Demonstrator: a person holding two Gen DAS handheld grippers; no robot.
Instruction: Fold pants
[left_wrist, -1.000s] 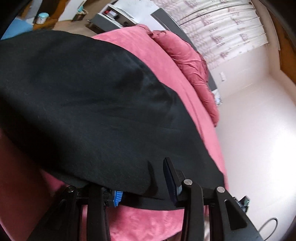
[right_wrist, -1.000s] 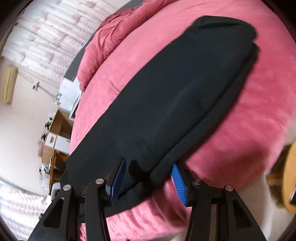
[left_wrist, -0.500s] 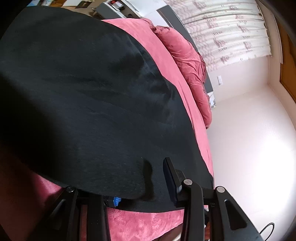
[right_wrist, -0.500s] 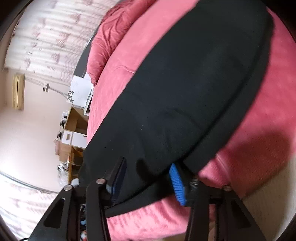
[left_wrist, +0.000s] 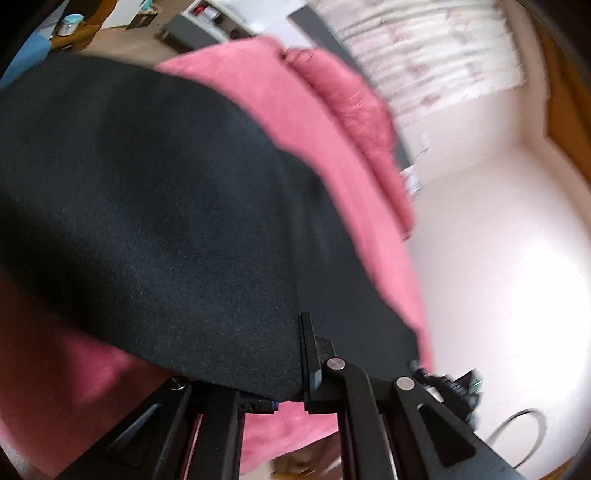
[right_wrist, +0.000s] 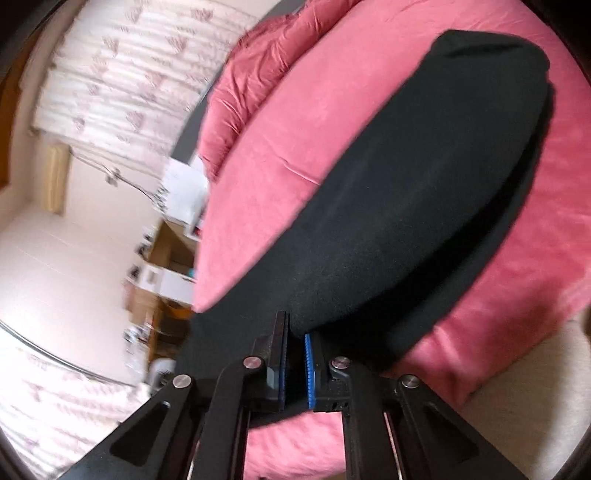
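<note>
So my right gripper (right_wrist: 295, 354) is clamped narrow on the near edge of the pants (right_wrist: 406, 206). My left gripper (left_wrist: 284, 384) has the same edge draped over it, one finger buried, so can't tell how tight. Both are equally close. The pants run lengthwise straight away from my jaws across the bed (right_wrist: 266, 177), black, smooth, already doubled, far end rounded.

We see the folded black fabric pants (right_wrist: 424, 206) lying on the pink plush bedspread (right_wrist: 280, 147). Rumpled pink pillows (right_wrist: 255, 70) sit behind them, upper centre of the right wrist frame.
</note>
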